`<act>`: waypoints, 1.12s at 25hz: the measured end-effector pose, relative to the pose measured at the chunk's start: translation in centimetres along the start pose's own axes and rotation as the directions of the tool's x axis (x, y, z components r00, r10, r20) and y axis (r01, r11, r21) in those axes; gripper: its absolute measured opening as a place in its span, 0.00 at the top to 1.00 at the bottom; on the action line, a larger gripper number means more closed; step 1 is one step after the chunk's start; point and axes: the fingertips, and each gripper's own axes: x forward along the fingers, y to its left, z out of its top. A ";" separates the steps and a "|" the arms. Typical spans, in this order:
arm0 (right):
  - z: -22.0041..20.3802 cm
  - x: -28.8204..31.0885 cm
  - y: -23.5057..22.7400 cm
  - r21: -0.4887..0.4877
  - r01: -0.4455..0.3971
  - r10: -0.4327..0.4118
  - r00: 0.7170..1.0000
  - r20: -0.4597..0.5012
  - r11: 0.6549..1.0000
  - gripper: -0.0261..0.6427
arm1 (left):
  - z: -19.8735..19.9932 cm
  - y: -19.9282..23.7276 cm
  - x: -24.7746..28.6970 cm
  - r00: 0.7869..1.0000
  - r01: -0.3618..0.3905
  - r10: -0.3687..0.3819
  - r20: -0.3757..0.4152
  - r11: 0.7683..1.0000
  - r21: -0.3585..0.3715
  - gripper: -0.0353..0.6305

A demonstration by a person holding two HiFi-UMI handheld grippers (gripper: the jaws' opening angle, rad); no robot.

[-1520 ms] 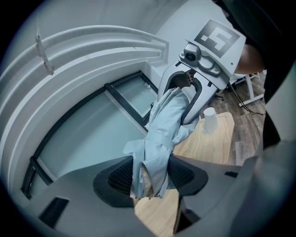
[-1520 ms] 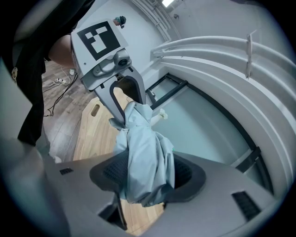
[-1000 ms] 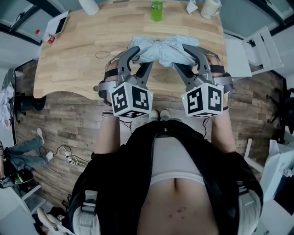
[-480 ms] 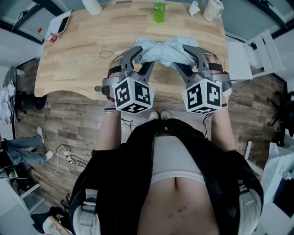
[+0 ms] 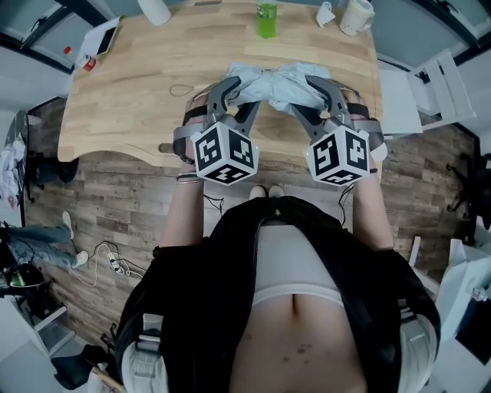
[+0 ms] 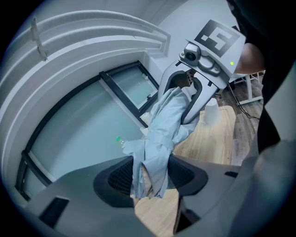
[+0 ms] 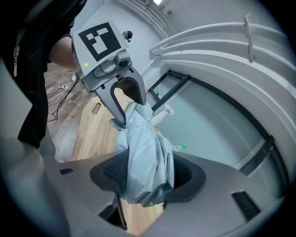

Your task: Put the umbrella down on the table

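Umbrella: a folded pale blue umbrella [image 5: 270,83], a soft bundle of cloth. It lies crosswise between the two grippers, over the near part of the table.
Left gripper: the left gripper [image 6: 150,173] is clamped on one end of the bundle. Its own view shows the cloth pressed between the two pads, with a loose flap hanging below them.
Right gripper: the right gripper [image 7: 145,175] grips the other end. The jaws stand rather wide, but only because the cloth there is thick; the pads press on it from both sides.
Table: a wooden table [image 5: 115,92], with bare wood under the umbrella. A green bottle [image 5: 265,17] and a white mug [image 5: 353,14] stand at the far edge, well apart from it.
Contact: I cannot tell for sure if the umbrella touches the wood. In the gripper views the cloth seems to hang a little above it.
Done: the umbrella is over a free place on the table, held at both ends.
Left to do: as I judge, lower it until it rests on the wood, then open both grippers and take them away.
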 end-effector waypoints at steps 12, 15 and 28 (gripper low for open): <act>-0.8 1.5 1.5 0.035 -0.055 0.055 0.999 0.003 0.998 0.59 | -1.6 -1.0 1.1 0.998 0.046 -0.047 -0.042 0.999 -0.015 0.61; -1.0 1.9 1.8 0.046 -0.070 0.070 0.998 0.010 0.997 0.59 | -2.0 -1.2 1.4 0.997 0.054 -0.055 -0.052 0.998 -0.016 0.61; -2.5 3.6 3.9 0.091 -0.139 0.138 0.990 0.010 0.986 0.59 | -3.8 -2.9 2.9 0.989 0.104 -0.107 -0.098 0.994 -0.036 0.61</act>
